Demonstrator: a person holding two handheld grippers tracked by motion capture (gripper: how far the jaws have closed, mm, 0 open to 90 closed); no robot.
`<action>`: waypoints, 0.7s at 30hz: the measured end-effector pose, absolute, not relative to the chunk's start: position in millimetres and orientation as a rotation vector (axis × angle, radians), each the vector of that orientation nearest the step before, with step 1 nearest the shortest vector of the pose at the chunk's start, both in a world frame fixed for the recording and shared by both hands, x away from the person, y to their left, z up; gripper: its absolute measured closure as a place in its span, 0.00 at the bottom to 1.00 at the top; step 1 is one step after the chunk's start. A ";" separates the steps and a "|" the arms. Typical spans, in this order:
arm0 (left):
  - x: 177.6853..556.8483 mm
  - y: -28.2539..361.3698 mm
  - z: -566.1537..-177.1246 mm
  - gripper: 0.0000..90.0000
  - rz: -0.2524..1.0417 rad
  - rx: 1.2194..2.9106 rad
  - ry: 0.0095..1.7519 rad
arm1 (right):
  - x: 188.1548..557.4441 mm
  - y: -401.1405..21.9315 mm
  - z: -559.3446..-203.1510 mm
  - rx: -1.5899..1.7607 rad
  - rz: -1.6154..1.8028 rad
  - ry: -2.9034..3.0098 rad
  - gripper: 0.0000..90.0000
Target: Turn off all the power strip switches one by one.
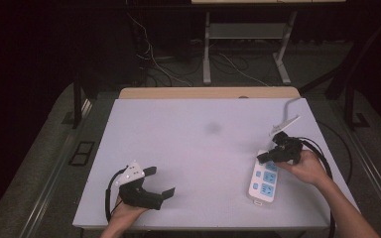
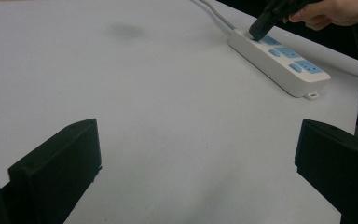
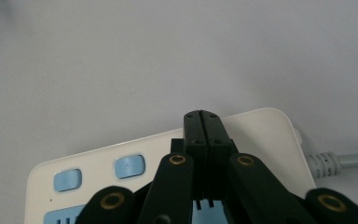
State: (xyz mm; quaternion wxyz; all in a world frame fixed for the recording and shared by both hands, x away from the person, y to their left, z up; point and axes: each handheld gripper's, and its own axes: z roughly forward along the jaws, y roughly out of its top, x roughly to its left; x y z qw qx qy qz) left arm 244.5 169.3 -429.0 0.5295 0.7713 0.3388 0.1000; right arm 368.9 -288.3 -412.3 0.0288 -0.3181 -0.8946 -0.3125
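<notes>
White power strip [image 1: 264, 181] w/ blue sockets, no legible writing; right gripper [image 1: 263, 158] pressed together, tips on its cord end. Left gripper [image 1: 159, 181] spread, well left of strip.

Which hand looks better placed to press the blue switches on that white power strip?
The right. Its tool, jaws closed together, already sits over the white plastic power strip with blue switches, at the cable end. The left tool rests wide open across the white table, far from the strip.
</notes>
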 end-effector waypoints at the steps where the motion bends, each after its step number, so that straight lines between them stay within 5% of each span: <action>1: 244.4 169.4 -428.9 0.00 0.239 1.843 0.808 | 368.6 -288.1 -412.2 -0.980 -0.963 -2.764 1.00; 21: 242.7 167.2 -428.8 0.00 0.236 1.844 0.801 | 364.6 -286.6 -412.7 -0.990 -0.974 -2.793 1.00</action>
